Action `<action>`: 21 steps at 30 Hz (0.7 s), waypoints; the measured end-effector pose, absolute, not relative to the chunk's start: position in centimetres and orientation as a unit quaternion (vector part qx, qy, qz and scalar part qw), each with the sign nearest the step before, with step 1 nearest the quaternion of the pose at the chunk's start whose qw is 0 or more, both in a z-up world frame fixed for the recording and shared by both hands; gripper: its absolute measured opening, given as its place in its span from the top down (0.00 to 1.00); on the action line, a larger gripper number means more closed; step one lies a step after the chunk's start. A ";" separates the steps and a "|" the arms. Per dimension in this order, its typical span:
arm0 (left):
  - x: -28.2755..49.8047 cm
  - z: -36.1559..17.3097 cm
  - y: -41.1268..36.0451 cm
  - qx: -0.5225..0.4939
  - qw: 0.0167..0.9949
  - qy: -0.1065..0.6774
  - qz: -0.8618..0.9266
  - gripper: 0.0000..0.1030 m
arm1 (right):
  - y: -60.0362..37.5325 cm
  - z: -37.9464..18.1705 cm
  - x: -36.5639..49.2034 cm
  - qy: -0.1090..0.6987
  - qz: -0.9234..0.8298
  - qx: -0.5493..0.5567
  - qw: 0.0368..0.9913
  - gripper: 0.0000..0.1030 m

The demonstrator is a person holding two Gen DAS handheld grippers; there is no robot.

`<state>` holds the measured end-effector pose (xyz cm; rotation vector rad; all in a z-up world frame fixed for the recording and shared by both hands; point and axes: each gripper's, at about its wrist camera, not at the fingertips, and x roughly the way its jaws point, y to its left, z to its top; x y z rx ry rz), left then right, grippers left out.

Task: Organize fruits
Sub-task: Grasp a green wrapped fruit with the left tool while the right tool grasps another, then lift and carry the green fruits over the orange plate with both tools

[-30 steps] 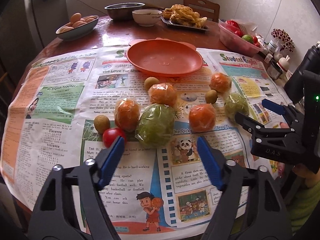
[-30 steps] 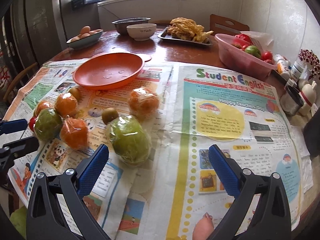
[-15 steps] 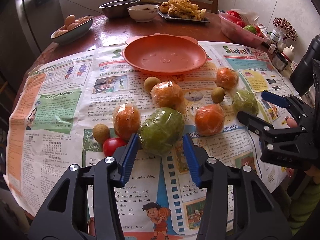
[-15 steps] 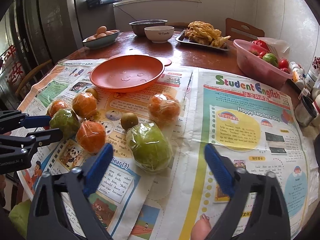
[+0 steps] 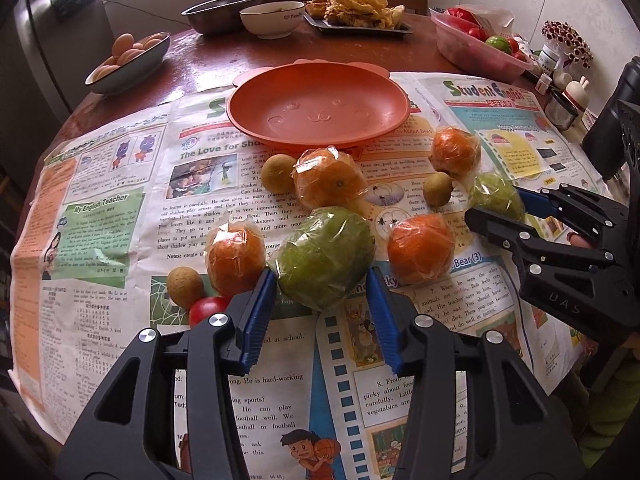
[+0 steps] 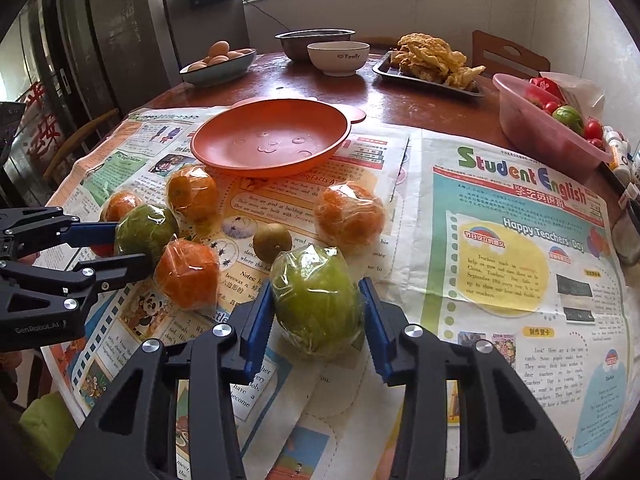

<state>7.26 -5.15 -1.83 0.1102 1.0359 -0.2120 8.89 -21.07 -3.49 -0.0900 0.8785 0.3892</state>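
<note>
Sitting between each gripper's jaws — one wrapped green fruit (image 5: 326,256) (image 6: 316,304).

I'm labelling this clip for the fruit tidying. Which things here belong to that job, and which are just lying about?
Job: left green fruit, right green fruit, wrapped oranges, small brown fruits, red tomato, orange plate (probably where they go).

Lying about: egg bowl, steel bowl, white bowl, fried-food tray, pink basin, newspaper.

Both wrist views look low, close, across the shared plate (image 5: 318,108).
</note>
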 end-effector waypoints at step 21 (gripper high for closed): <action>8.8 -2.0 -5.4 0.059 0.859 0.490 -0.134 0.58 | -21.4 -3.5 9.3 0.427 0.189 -0.027 0.884 0.61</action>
